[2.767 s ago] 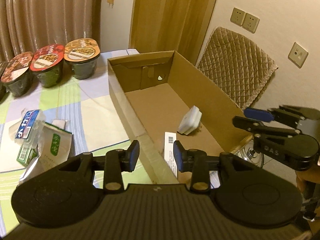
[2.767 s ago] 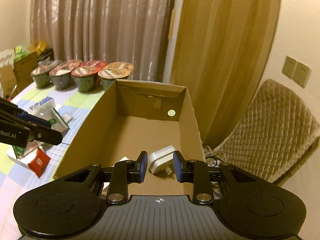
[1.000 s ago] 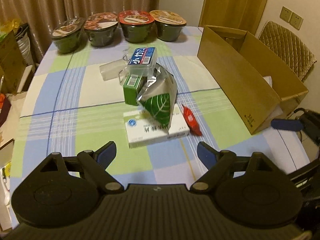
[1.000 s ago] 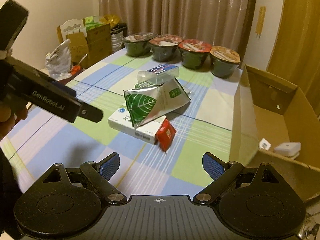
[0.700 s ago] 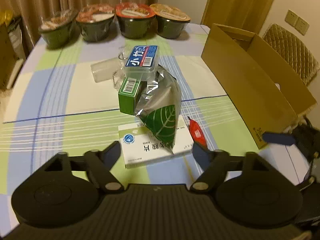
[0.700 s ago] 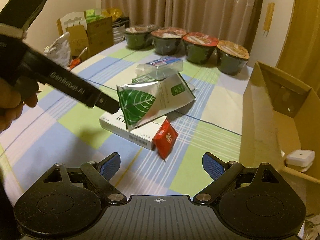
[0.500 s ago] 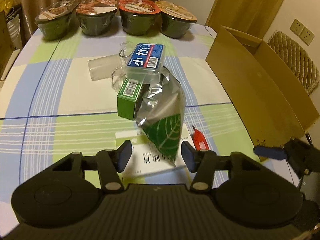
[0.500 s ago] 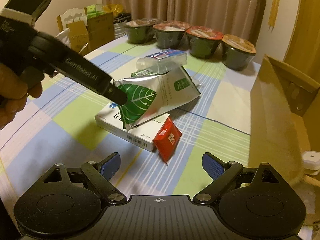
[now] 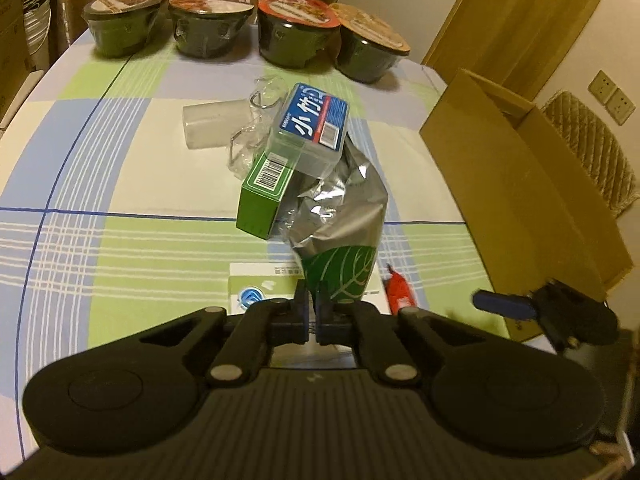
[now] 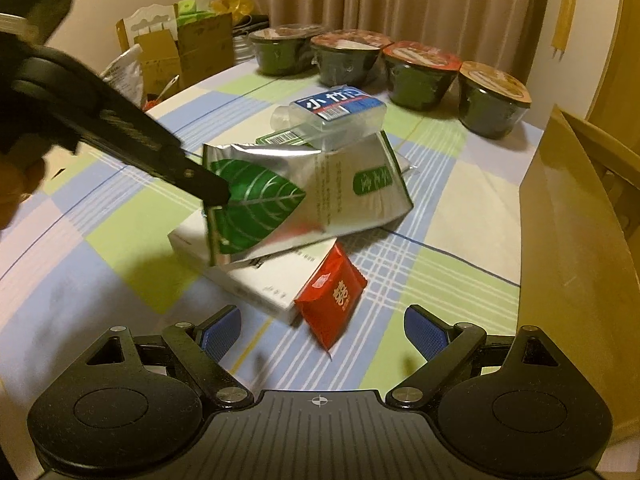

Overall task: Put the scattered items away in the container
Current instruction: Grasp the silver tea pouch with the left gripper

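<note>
**Left fingers pinch the foil pouch**

The left gripper (image 9: 312, 312) has its fingers clamped on the near edge of the pouch (image 9: 340, 216), a silver foil bag with a green leaf print. In the right wrist view that edge is raised off the pile, the black fingertips (image 10: 212, 190) biting the leaf corner, while the far end of the pouch lies among the other items.

The right gripper (image 10: 320, 332) hovers low over the counter (image 9: 132, 168) with its blue-padded fingers spread wide and nothing between them. A red sachet (image 10: 332, 296) lies just ahead of it, touching the corner of a flat white box (image 10: 256, 276) that sits under the pouch.

Further in the pile, a green box (image 9: 262, 196) lies beside the pouch, and a clear case (image 9: 310, 128) with a blue label rests on top of both. A clear cup (image 9: 212, 126) lies on its side behind them.

The cardboard box (image 9: 520, 184) stands at the counter's right edge, apart from the pile. Four lidded bowls (image 9: 292, 28) line the far edge.
</note>
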`<act>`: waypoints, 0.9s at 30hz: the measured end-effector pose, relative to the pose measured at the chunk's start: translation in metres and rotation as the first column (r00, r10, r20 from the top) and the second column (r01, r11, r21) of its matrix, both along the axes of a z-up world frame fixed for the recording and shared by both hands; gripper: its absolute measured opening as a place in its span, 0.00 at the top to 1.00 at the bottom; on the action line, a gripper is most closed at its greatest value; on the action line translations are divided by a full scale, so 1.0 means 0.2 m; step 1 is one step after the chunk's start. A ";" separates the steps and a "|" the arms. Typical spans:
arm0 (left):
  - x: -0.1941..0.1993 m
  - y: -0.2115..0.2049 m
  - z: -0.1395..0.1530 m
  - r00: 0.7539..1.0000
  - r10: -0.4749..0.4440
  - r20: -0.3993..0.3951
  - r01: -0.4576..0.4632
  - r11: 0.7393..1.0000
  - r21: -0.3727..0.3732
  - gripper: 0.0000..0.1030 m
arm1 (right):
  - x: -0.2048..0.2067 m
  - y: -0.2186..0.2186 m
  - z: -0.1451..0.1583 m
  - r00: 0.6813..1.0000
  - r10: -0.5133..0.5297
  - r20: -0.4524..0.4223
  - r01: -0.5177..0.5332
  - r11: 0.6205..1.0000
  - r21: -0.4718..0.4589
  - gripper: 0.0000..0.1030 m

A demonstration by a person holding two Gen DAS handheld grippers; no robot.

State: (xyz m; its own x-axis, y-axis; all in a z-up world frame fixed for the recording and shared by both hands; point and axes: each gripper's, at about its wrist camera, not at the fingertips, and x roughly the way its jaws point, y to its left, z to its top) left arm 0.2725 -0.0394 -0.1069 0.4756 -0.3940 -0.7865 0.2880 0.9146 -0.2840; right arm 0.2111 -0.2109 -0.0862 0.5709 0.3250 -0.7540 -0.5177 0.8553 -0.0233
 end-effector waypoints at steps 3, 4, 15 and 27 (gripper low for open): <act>-0.06 0.03 0.02 1.000 0.004 0.000 -0.004 1.000 -0.012 1.00 | 0.02 0.01 -0.01 1.000 0.006 -0.009 -0.006 1.000 -0.004 0.08; -0.09 0.05 0.03 1.000 0.012 -0.002 -0.012 1.000 -0.019 1.00 | 0.02 0.02 -0.02 1.000 0.008 -0.012 -0.008 1.000 -0.003 0.08; -0.36 0.25 -0.03 0.989 0.115 -0.090 -0.121 0.991 -0.064 1.00 | 0.08 0.09 -0.09 0.998 0.058 -0.034 -0.059 0.998 -0.037 0.30; -0.43 0.22 0.06 0.998 0.063 -0.008 -0.062 0.995 0.083 0.70 | 0.06 0.03 -0.08 0.997 0.055 -0.054 -0.058 0.997 -0.048 0.71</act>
